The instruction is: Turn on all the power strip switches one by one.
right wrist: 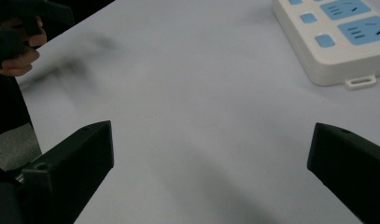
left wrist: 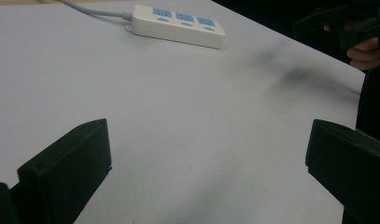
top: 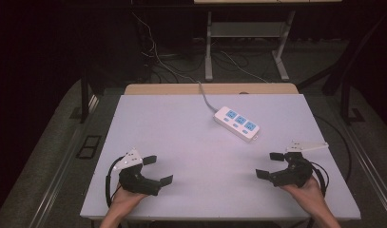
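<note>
White power strip (top: 237, 123) lies well beyond left gripper (top: 157, 169) and right gripper (top: 270, 164), fingers apart

Place looks like lab or test room, not home. Dark surroundings, black walls or curtains on both sides. Plain white desk (top: 181, 142) stands in middle, lit from above. On it white power strip (top: 237, 123) with blue sockets, its cord going off far edge. Behind, grey floor (top: 248, 66) with many loose cables (top: 158, 59), and white metal legs of second desk (top: 209, 47). Black frame posts (top: 84, 95) beside desk.
</note>
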Motion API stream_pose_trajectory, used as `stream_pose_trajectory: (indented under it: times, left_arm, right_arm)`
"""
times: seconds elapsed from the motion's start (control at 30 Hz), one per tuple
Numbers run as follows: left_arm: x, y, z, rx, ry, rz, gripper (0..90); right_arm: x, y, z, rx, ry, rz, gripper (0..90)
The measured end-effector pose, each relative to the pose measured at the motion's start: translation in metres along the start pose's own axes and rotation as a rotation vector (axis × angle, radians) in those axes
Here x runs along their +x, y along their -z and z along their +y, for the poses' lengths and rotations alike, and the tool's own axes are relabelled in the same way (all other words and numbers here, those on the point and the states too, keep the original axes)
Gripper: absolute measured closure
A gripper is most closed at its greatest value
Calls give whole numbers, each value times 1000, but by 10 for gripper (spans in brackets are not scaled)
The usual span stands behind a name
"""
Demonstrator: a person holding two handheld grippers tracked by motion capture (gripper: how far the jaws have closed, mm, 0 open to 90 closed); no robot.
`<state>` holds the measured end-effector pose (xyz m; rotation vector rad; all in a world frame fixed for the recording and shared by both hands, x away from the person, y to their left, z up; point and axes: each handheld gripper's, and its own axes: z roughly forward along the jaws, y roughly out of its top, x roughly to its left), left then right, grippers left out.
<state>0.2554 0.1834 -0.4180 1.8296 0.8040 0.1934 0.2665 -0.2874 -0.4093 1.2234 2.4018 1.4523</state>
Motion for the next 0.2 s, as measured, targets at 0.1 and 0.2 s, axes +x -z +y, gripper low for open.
stream_pose_trajectory:
  times: [0.1,0.2]
  left_arm:
    - [0,0,0,3,-3,-1,0]
    - [0,0,0,5,-3,1,0]
  right_arm:
    - [4,1,-7,0,7,-3,3]
    - [6,3,-14,-10,6,-12,3]
